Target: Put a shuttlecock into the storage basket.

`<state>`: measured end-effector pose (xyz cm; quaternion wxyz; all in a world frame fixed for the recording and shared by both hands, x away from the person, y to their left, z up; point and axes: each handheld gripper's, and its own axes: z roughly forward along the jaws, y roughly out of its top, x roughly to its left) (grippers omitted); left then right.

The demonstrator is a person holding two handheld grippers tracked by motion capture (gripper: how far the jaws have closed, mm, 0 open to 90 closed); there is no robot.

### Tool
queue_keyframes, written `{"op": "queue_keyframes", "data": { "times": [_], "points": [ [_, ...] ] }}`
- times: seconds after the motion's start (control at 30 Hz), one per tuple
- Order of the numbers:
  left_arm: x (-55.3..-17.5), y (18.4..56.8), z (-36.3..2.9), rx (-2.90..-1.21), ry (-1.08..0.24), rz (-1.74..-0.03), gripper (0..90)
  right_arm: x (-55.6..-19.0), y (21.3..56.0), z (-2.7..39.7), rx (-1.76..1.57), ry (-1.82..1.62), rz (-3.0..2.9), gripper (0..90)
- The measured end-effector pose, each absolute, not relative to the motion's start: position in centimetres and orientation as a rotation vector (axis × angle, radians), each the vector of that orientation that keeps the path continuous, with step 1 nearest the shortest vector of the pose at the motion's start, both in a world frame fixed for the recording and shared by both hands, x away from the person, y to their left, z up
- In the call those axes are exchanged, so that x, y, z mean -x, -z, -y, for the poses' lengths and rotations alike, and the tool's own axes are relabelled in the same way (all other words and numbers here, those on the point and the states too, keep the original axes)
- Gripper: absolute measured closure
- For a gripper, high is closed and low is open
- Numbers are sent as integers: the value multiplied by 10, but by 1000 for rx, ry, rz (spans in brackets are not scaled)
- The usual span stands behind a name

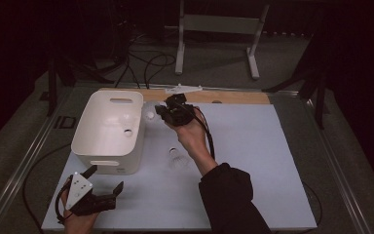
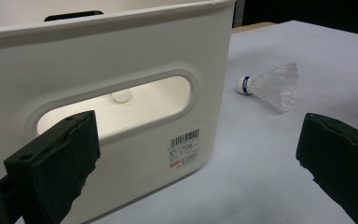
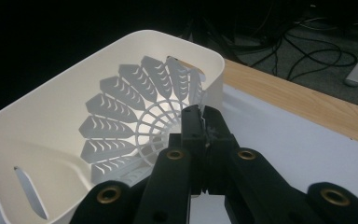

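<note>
Shuttlecock [image 3: 135, 116] clamped by its skirt in right gripper [image 3: 204, 123] jaws, beside bin [image 1: 108, 127] rim. Carry it fully over the opening before release. Left gripper [image 1: 104, 183] jaws apart, idle near bin's front wall; second shuttlecock [image 1: 177, 158] on surface.

Dark lab: floor cables [image 1: 141, 63], metal stand [image 1: 219, 29]

White plastic shuttlecock [image 3: 135, 126] held at skirt rim, clamped between fingers, skirt fanned open, just beside white bin [image 1: 108, 127] rim; second shuttlecock [image 2: 270, 86], blue-banded cork, lies on its side on bench near bin; small white piece [image 1: 128, 132] inside bin
</note>
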<state>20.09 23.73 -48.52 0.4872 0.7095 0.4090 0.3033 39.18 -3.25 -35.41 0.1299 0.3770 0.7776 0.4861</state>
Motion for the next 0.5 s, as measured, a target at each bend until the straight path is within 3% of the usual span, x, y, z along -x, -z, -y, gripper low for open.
{"op": "queue_keyframes", "data": {
  "times": [0.5],
  "points": [
    [-201,485,-238,-1724,-738,-994,3,-390,348,19,-1067,-1434,-2271,893]
  ]
}}
